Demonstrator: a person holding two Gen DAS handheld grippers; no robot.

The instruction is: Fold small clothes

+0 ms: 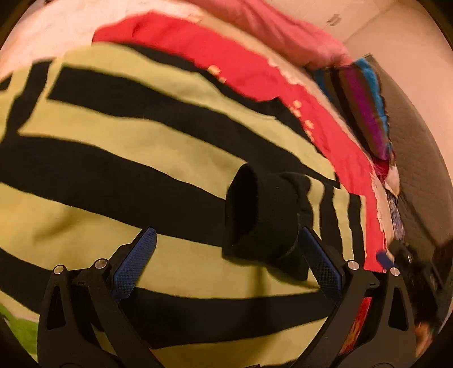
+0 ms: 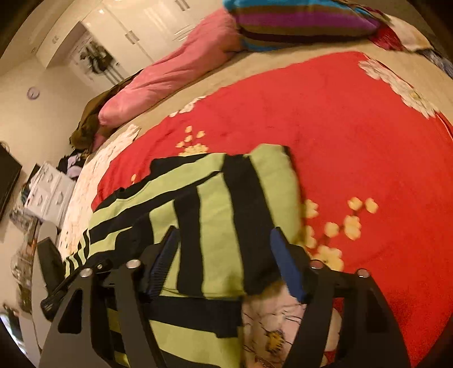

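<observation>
A green-and-black striped garment (image 1: 136, 147) lies spread on a red flowered bedspread (image 2: 339, 119), and in the left wrist view it fills the picture from nine o'clock through the centre. The left gripper (image 1: 226, 249) hangs over it with its blue-padded fingers (image 1: 136, 263) spread wide apart. Between them, toward four o'clock of centre, the garment's black cuff (image 1: 263, 215) stands up as an open tube; its lower right edge lies against the right-hand pad, but nothing is pinched. At one o'clock in that view a pink duvet (image 1: 283, 31) runs along the far side of the bed, and at two o'clock a pillow with blue, purple and brown stripes (image 1: 365, 104) lies at the bed's edge. In the right wrist view, white cupboards (image 2: 136, 25) stand at eleven o'clock and a wall clock (image 2: 33, 92) shows at ten o'clock. The striped garment sits there at six to seven o'clock, a folded part of it reaching up to the centre, the red bedspread stretching from it to three o'clock. The right gripper (image 2: 223, 240) is spread, its pads on either side of the folded fabric without pressing it. The striped pillow lies at twelve o'clock in this view.
</observation>
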